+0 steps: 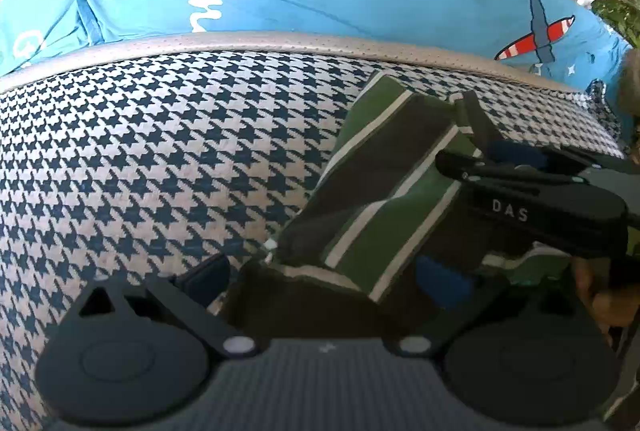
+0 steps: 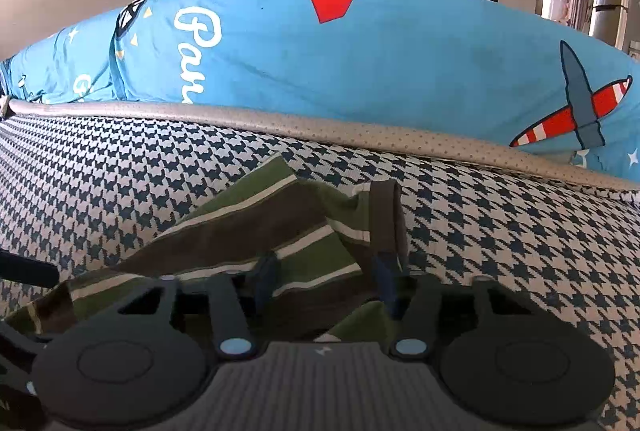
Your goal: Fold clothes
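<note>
Left hand-held gripper (image 1: 320, 281): lower frame, fingers spread wide, striped garment (image 1: 384, 191) lying between them.
Right hand-held gripper (image 2: 326, 281): lower centre, parted, astride garment fold.
Striped garment: centre, on houndstooth cover (image 1: 140, 159).
Blue cushion (image 2: 380, 47): upper frame, behind.

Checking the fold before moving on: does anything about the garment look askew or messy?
Yes. The striped garment lies diagonally on the houndstooth cover, with a dark-edged corner sticking up rumpled rather than lying flat.
</note>
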The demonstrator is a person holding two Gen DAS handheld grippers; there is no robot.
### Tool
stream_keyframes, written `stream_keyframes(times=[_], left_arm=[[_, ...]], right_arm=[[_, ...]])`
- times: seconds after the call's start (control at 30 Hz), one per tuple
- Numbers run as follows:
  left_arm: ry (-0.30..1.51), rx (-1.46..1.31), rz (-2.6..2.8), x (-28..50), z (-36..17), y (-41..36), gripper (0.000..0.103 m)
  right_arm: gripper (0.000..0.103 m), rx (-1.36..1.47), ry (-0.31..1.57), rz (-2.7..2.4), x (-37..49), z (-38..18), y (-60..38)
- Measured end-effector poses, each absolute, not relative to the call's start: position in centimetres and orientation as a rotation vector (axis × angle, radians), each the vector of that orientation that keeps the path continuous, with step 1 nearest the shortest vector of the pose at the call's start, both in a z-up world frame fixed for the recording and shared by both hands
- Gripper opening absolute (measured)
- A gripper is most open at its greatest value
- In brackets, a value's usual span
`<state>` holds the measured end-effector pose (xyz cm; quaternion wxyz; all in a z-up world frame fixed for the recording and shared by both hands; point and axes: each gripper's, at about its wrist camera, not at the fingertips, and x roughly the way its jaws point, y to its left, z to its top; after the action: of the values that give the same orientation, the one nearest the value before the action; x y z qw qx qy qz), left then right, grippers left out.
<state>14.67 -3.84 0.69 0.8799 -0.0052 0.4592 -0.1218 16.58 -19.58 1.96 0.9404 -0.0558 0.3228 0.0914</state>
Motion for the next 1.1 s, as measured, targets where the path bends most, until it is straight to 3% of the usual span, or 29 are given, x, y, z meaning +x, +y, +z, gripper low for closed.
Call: stream_keyframes(times=[0.07,0.17,0.8,1.1], left_arm=[[0.959,-0.005,-0.247,14.7,0.7,-3.9,0.103],[0.959,-0.001,-0.244,14.6,0.7,-3.9,0.103],[0.884,-0.009,-0.312,13.8,1.9,-4.3,0.103],[0.84,-0.006,-0.341,13.7,2.0,-5.0,0.103]], right_arm=[[0.016,-0.121,0.658,0.187,16.6,2.0,-19.3],[0.009,-0.114,0.653,0.188,16.6,2.3,-19.0],[0.007,0.195,0.519,0.552,14.2,8.8,-18.2],[0.009,0.151,0.551,0.55,13.1,9.0,-18.5]])
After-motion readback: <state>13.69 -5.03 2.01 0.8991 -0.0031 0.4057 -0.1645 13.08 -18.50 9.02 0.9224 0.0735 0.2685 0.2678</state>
